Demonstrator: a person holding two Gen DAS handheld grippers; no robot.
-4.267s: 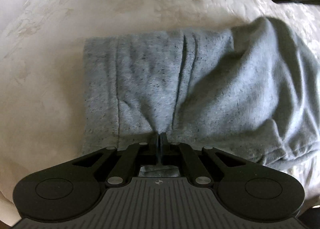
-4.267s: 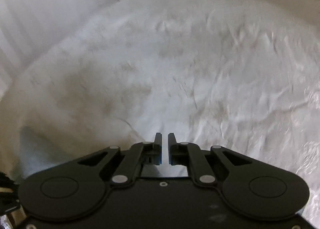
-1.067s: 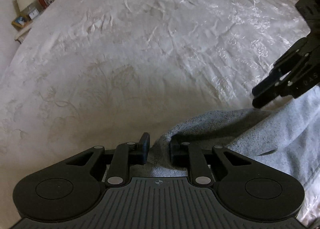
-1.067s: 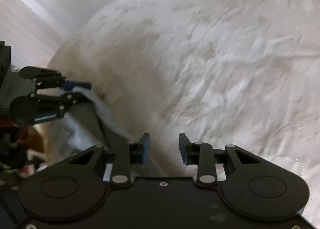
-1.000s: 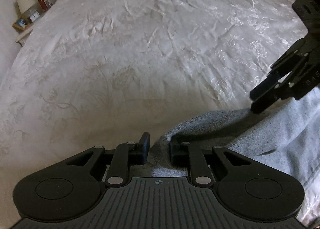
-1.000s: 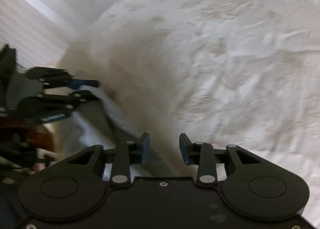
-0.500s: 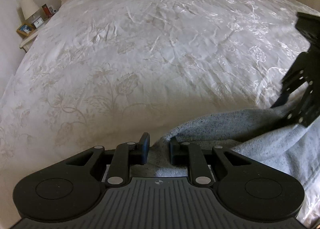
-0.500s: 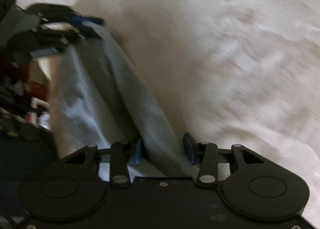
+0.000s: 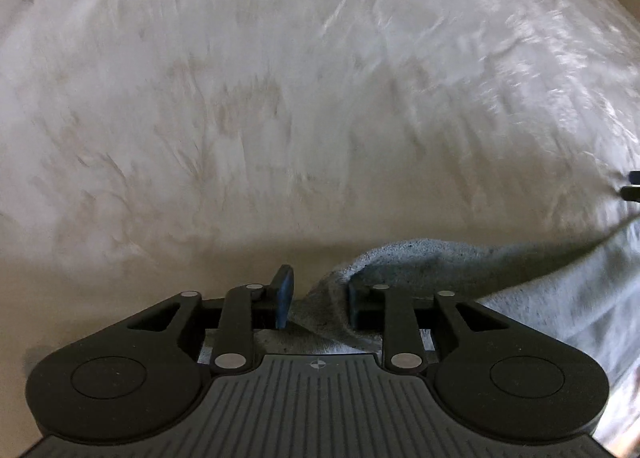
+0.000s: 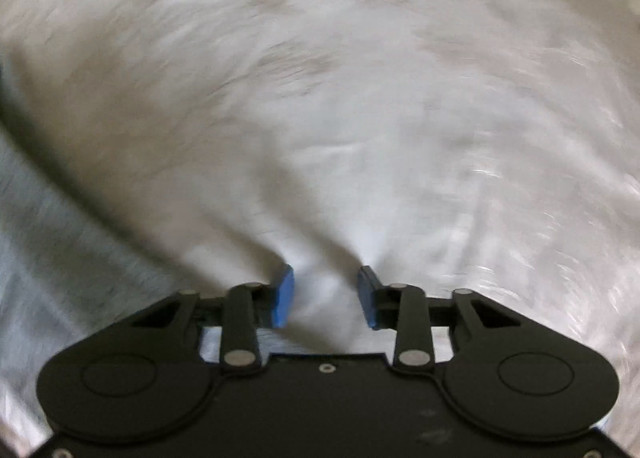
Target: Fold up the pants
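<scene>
**Pants Loosening in Left Tool, Right Tool Over Bare Bedspread**

Left wrist view, lower centre: the left tool [image 9: 316, 300] has its jaws opening, with a bunched fold of the grey pants [image 9: 460, 270] between them. The cloth lies against the right-hand finger; the blue pad of the left-hand finger stands just clear of it. From there the pants run to the lower right of the frame and off its edge.

Right wrist view, lower centre: the right tool [image 10: 326, 296] has its jaws closing but still spread. Between the blue pads [image 10: 283, 296] shows pale fabric, puckered towards the tips; blur prevents telling whether it is pinched. The pants occupy the lower left of this frame, beside the tool and apart from its tips.

Beyond both tools, the white patterned bedspread [image 9: 280, 98] fills the middle and upper frame, heavily blurred.
</scene>
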